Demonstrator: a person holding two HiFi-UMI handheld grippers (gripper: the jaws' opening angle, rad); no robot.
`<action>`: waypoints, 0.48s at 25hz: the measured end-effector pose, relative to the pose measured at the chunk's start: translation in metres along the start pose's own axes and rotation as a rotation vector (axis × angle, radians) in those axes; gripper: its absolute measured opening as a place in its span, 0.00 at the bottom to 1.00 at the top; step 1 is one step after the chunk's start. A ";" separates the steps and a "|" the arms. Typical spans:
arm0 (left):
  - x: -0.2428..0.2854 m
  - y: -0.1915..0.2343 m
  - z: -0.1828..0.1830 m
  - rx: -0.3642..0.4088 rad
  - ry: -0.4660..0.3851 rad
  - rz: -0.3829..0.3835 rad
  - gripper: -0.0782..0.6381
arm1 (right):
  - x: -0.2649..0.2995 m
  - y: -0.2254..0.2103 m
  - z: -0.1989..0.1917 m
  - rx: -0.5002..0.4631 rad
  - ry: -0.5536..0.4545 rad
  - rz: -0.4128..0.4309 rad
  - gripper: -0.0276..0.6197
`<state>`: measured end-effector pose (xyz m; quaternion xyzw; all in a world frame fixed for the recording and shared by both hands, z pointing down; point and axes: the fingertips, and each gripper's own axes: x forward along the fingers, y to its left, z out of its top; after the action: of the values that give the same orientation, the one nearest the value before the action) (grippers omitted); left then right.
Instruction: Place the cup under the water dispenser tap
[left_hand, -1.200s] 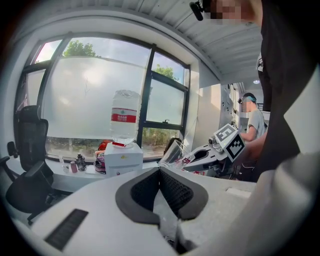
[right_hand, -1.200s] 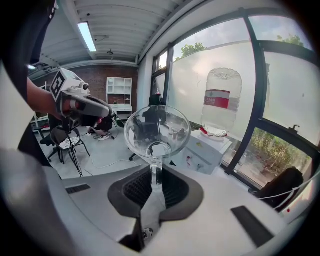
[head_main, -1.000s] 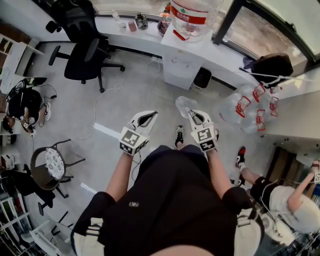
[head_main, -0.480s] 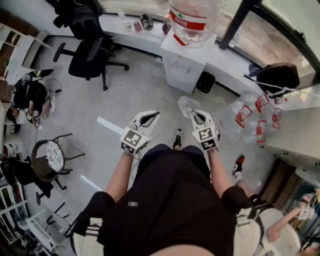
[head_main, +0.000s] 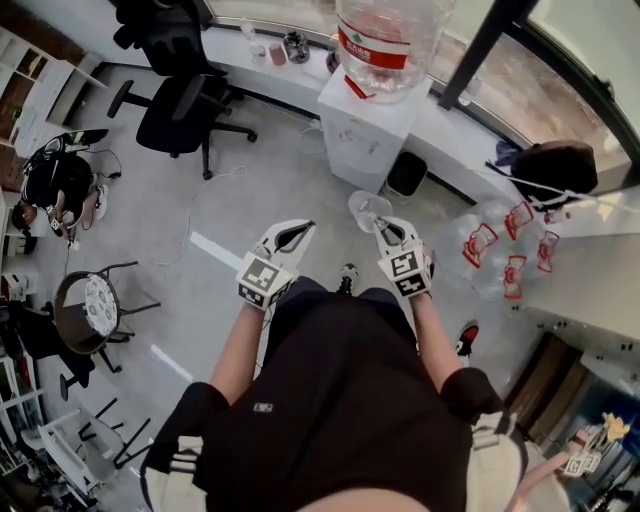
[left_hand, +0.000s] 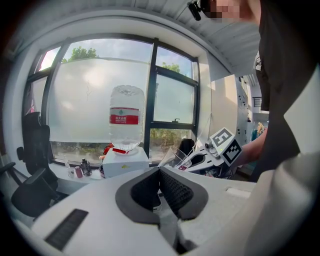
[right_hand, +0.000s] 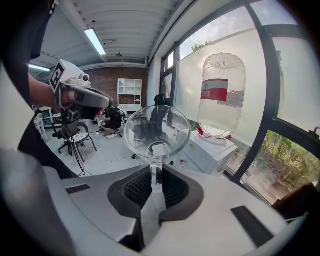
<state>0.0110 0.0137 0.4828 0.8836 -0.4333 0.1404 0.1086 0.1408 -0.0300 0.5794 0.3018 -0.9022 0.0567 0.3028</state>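
Office floor, seen through my rig: my right claw (right_hand: 156, 174) is clamped on a clear plastic cup (right_hand: 156, 132), pads pinching the cup's near wall, so that the cup stands out past the fingertips with its open mouth turned back toward the claw's camera. The cup is off the floor, carried in the air just ahead of that claw. Beyond it, a little to the right and well apart, stands the white water dispenser (right_hand: 210, 151), an upturned water bottle (right_hand: 222, 95) with a red label seated on its top. Its taps are too small for me to make out.

My left claw (left_hand: 160, 186) hangs beside the right one, jaws together with nothing between them. From it, the dispenser lies straight ahead and slightly left, while the right claw and its cup show off to the right.

From the head view, a black waste bin (head_main: 405, 172) sits beside the dispenser, ahead of the right claw, and a black office chair (head_main: 175, 110) stands far ahead-left of the left claw.
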 end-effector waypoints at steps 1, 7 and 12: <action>0.001 0.000 0.001 -0.002 -0.005 0.006 0.11 | -0.001 -0.001 -0.001 0.000 0.000 0.002 0.07; -0.006 0.001 -0.005 -0.039 -0.021 0.028 0.11 | 0.000 0.002 -0.013 -0.015 0.042 0.016 0.07; -0.010 0.014 -0.020 -0.069 -0.011 0.045 0.11 | 0.012 0.005 -0.017 -0.012 0.063 0.024 0.07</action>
<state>-0.0089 0.0188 0.4988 0.8702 -0.4580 0.1231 0.1337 0.1393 -0.0270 0.6004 0.2870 -0.8961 0.0644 0.3323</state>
